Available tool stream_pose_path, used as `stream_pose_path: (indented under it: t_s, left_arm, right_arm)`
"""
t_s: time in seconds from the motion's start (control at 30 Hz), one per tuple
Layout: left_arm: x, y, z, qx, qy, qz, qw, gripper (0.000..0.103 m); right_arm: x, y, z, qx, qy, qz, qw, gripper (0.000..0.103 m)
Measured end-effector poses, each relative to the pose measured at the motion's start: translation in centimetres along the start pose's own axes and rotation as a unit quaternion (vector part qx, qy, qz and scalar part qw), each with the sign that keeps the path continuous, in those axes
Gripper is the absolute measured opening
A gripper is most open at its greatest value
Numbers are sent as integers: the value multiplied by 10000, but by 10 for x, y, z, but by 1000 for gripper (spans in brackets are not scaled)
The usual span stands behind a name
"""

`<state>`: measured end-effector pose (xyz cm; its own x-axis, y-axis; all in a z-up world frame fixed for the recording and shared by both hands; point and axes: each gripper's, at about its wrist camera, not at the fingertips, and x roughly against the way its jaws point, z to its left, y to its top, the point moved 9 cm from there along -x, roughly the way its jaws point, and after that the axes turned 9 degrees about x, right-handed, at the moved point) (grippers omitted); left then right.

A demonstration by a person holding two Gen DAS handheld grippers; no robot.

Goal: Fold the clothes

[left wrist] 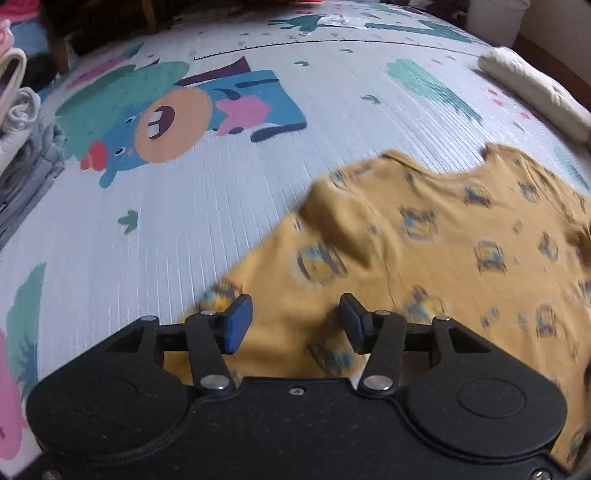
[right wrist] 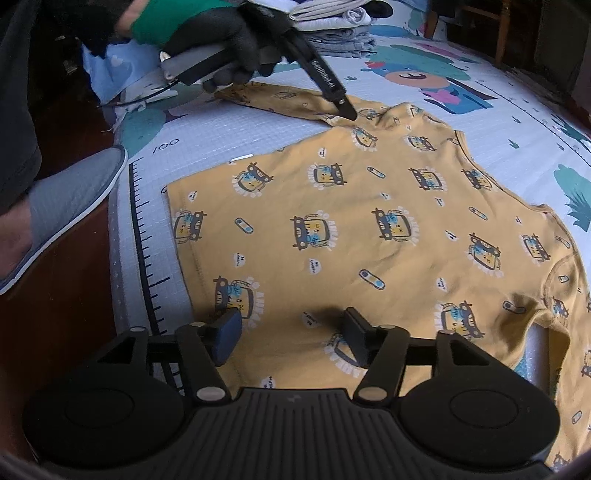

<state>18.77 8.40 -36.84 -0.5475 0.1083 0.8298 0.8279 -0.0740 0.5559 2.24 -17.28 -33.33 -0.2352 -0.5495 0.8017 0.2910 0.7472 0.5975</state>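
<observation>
While yellow shirt (right wrist: 369,229) lies flat on mat (left wrist: 184,221), left gripper (left wrist: 295,323) and right gripper (right wrist: 291,336) both gape empty, stacked clothes (right wrist: 332,26) at 12 o'clock.

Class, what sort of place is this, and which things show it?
Probably a home room: a cartoon play mat spread over a dark wooden floor, a slipper, and stacked folded clothes beyond the yellow shirt.

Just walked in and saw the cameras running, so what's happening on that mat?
A person is folding a yellow printed shirt that is spread flat on a cartoon play mat, holding tongs in each hand. The left tongs sit at the shoulder by the far sleeve, the right tongs at the near edge. Both stand open, gripping nothing. No fold is made yet. Folded clothes are stacked beyond.
</observation>
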Motion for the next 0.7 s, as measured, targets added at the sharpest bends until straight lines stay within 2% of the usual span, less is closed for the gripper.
stream_pose_path:
  t_s: [0.07,0.17,0.2,0.27,0.33,0.43,0.6,0.7]
  left_arm:
    - [10,-9,10,3,120,-126,9998,51]
    - [32,-23,52,346,621,-380,9967,51]
    - [40,-29,64,393,828,-382,9951,51]
    - [45,-55,90,514,1105,-66,9925,51]
    - [49,-73,109,1081,1059,146,9884,55]
    - [50,-78,109,1423,1172,447,9819,54]
    - [55,-86,109,1657,1069,820,9769,54]
    - [69,-90,101,1569,975,1105,9766,54]
  right_arm:
    - [0,0,1,54,38,0,10000,66]
    - [1,0,1,84,54,34,9999,66]
    - [2,-1,0,33,42,16,10000,66]
    - [2,-1,0,-51,10,-27,10000,66]
    - [2,-1,0,-80,-7,-42,10000,67]
    - [1,0,-2,-54,36,2,10000,67]
    - [0,1,-3,-68,31,35,10000,67]
    - [0,1,-4,-99,104,57,9999,68]
